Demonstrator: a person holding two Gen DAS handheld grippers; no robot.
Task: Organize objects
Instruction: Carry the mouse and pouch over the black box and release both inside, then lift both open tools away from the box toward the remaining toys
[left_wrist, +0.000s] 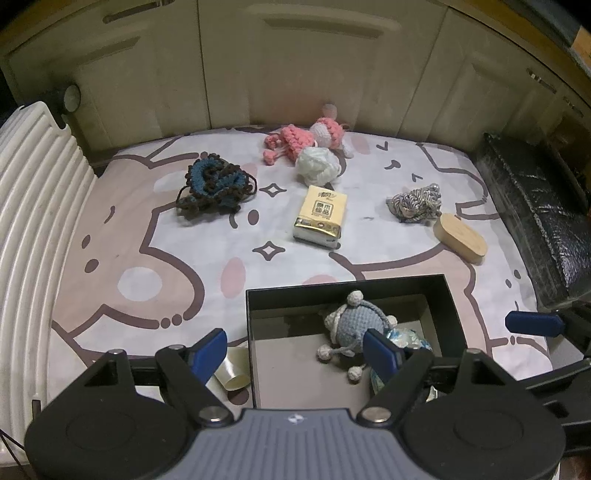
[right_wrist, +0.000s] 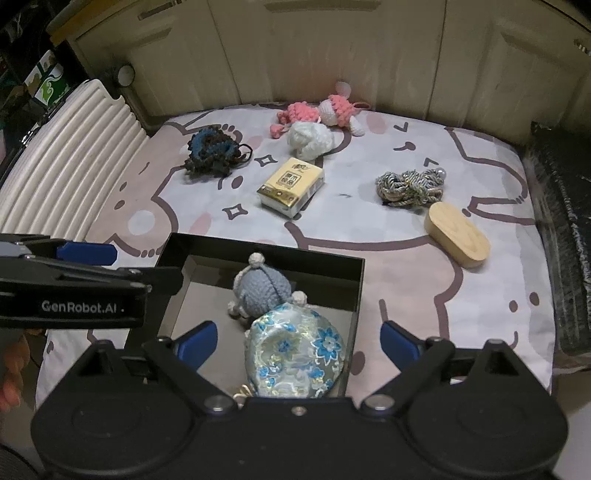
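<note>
A black open box stands at the near edge of the patterned mat. Inside lie a grey crochet toy and a blue floral pouch. My left gripper is open and empty over the box's near left part. My right gripper is open and empty over the pouch. On the mat lie a tissue pack, a white yarn ball, pink crochet toys, a dark blue-brown crochet piece, a grey cord bundle and an oval wooden box.
A white ribbed rack stands at the left. A black case lies along the right edge. Cream cabinet doors back the mat. A small clear cup lies left of the box.
</note>
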